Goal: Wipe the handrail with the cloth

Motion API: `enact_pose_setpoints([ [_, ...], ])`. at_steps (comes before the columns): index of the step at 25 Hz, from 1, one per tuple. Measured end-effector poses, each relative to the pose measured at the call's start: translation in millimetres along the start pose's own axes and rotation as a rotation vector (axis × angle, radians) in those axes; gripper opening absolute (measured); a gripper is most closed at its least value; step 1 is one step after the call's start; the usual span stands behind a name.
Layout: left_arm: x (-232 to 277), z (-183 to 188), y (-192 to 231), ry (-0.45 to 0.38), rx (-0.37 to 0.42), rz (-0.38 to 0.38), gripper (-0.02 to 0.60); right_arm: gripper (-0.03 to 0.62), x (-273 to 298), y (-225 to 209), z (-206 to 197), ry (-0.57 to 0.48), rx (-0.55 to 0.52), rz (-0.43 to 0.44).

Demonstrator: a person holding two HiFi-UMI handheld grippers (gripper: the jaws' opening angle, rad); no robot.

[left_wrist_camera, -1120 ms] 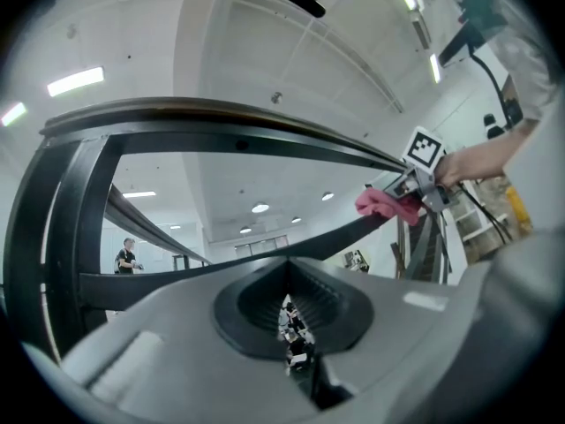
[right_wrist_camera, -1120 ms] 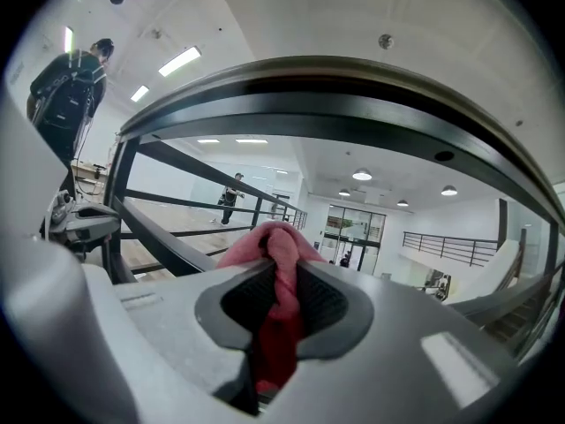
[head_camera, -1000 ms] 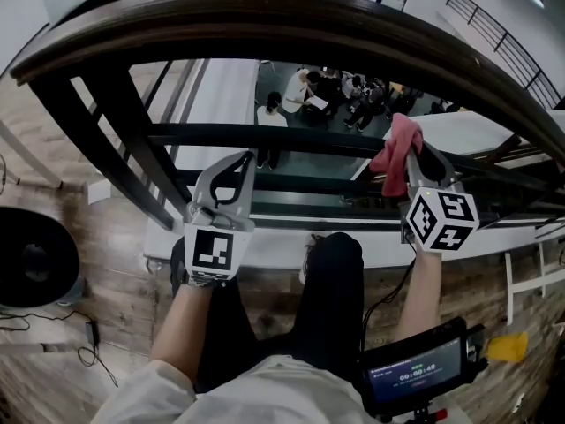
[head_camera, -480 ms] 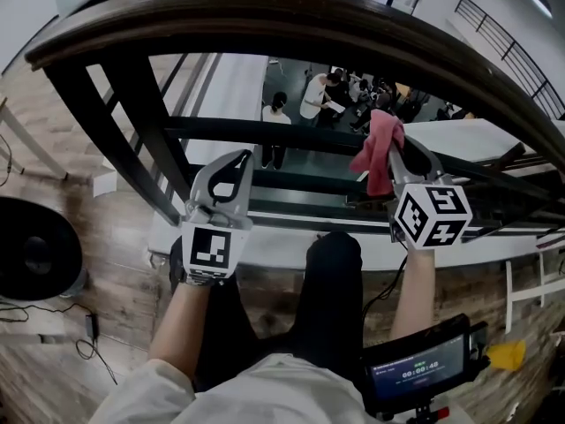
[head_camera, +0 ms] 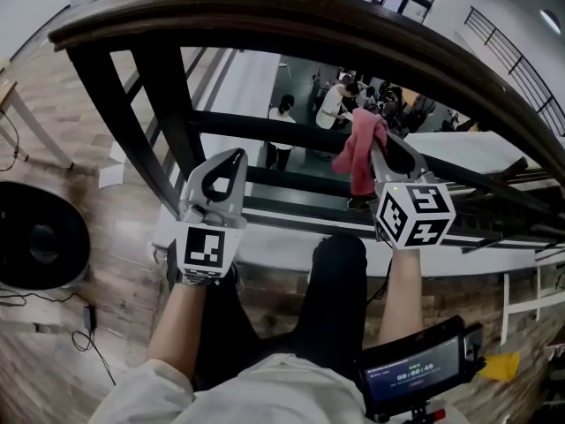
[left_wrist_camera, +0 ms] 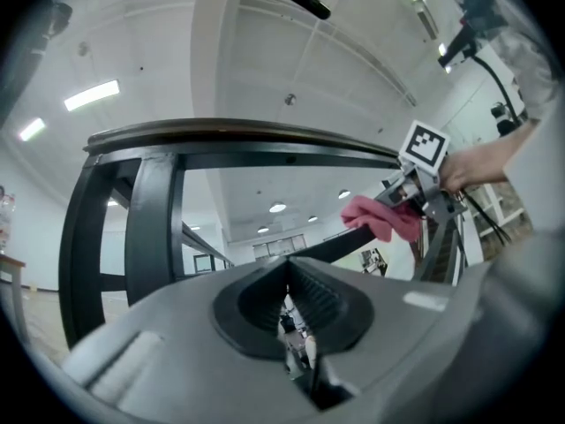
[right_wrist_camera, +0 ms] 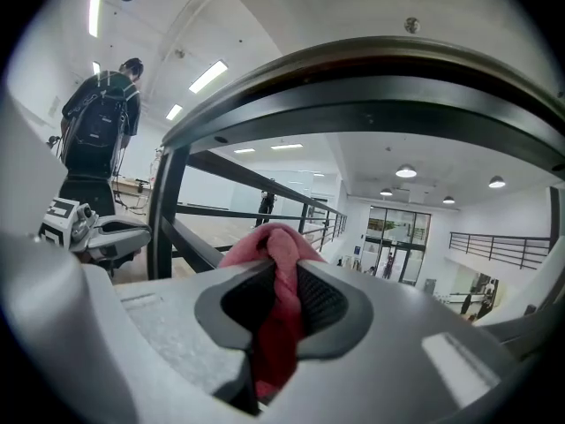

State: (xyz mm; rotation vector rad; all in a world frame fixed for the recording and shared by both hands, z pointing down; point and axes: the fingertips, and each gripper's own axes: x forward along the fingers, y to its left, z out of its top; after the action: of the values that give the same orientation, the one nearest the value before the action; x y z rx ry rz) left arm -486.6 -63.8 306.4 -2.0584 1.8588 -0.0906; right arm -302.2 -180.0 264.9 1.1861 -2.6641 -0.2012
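A dark wooden handrail (head_camera: 291,20) arcs across the top of the head view on black metal posts. My right gripper (head_camera: 381,148) is shut on a pink cloth (head_camera: 357,153) that hangs from its jaws below the rail, apart from it. The same cloth (right_wrist_camera: 281,303) fills the jaws in the right gripper view, with the handrail (right_wrist_camera: 415,82) overhead. My left gripper (head_camera: 222,173) is shut with nothing in it, lower left of the rail. In the left gripper view the handrail (left_wrist_camera: 238,135) runs above and the cloth (left_wrist_camera: 384,217) shows at right.
Black cross rails (head_camera: 265,129) and a thick post (head_camera: 110,104) stand between me and the drop. Several people (head_camera: 353,95) are on the floor far below. A round black object (head_camera: 40,241) sits on the wood floor at left. A screen device (head_camera: 413,374) is at lower right.
The right gripper with the cloth has drifted left and slightly up toward the rail. The left gripper has barely moved; the view has shifted right.
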Motion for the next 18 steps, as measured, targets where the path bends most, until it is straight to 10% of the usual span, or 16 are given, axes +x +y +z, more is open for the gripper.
enact_pose_setpoints([
  [18, -53, -5, 55, 0.017, -0.007, 0.132, 0.006, 0.064, 55, 113, 30, -0.025, 0.003, 0.188],
])
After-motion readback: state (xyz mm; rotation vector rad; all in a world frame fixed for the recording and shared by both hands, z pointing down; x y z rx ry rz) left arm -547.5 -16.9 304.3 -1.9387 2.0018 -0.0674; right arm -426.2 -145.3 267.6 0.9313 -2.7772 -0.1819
